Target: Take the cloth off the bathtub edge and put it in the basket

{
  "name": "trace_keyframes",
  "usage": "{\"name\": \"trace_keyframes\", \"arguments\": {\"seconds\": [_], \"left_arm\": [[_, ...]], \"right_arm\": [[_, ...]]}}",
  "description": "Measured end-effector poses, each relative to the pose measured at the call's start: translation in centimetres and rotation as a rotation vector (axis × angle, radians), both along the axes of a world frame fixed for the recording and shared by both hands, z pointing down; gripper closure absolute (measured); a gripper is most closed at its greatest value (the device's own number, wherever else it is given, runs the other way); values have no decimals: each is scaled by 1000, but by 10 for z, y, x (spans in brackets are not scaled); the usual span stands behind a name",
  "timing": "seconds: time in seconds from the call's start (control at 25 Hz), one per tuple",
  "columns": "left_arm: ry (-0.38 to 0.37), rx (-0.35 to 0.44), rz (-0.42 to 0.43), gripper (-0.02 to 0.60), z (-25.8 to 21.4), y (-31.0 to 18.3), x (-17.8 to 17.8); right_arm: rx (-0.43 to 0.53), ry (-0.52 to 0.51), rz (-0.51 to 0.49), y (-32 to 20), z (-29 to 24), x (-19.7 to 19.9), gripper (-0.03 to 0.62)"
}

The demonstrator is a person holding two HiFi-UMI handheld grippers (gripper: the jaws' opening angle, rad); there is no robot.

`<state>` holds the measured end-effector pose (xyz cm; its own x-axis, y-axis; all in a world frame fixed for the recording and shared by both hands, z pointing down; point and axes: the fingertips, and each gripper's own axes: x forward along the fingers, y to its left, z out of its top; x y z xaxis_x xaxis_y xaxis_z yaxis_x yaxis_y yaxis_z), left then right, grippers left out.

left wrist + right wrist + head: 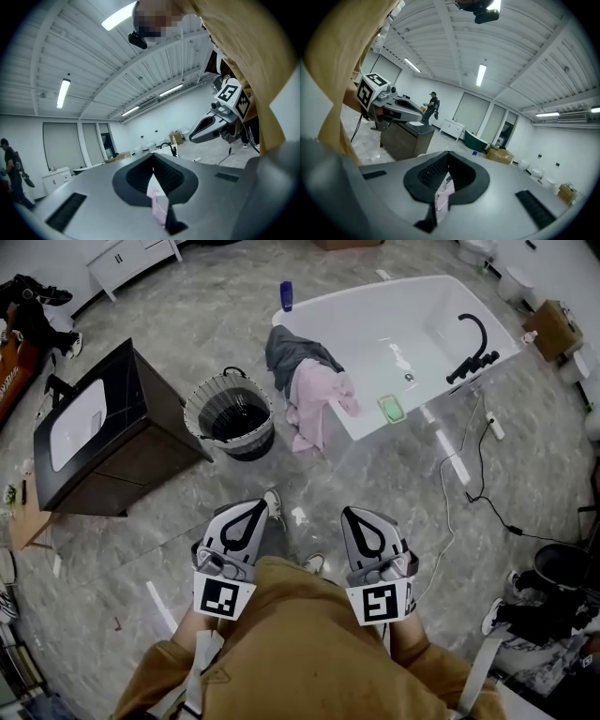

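A pink cloth [314, 404] and a grey cloth [291, 352] hang over the near left edge of the white bathtub [375, 334]. The woven basket [199, 405] stands on the floor just left of them. My left gripper [253, 507] and right gripper [354, 514] sit side by side close to my body, well short of the tub. Both are shut and hold nothing. In the left gripper view the pink cloth [157, 201] shows far off through the slit below the shut jaws, and likewise the pink cloth [443, 197] in the right gripper view.
A dark vanity cabinet [103, 427] with a white sink stands left of the basket. A black faucet [473, 348], a green soap dish [392, 409] and a blue bottle [287, 294] sit on the tub. Cables [469, 474] trail over the marble floor at right.
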<state>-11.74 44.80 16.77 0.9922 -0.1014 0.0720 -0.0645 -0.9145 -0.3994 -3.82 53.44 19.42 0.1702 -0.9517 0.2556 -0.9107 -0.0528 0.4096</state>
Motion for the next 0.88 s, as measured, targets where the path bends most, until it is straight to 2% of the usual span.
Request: {"name": "trace_keyframes", "arguments": {"seconds": [0.12, 0.36, 0.68, 0.88], "left_arm": [[0, -4, 30, 575, 7, -15, 15], [15, -3, 78, 575, 2, -61, 58], [55, -44, 122, 575, -4, -157, 125], [74, -84, 147, 575, -3, -215, 147]], "right_arm": [[-35, -10, 40, -11, 7, 14, 591], [-31, -4, 74, -48, 8, 45, 589], [-84, 0, 39, -149, -4, 88, 589], [-128, 16, 46, -213, -6, 105, 591]]}}
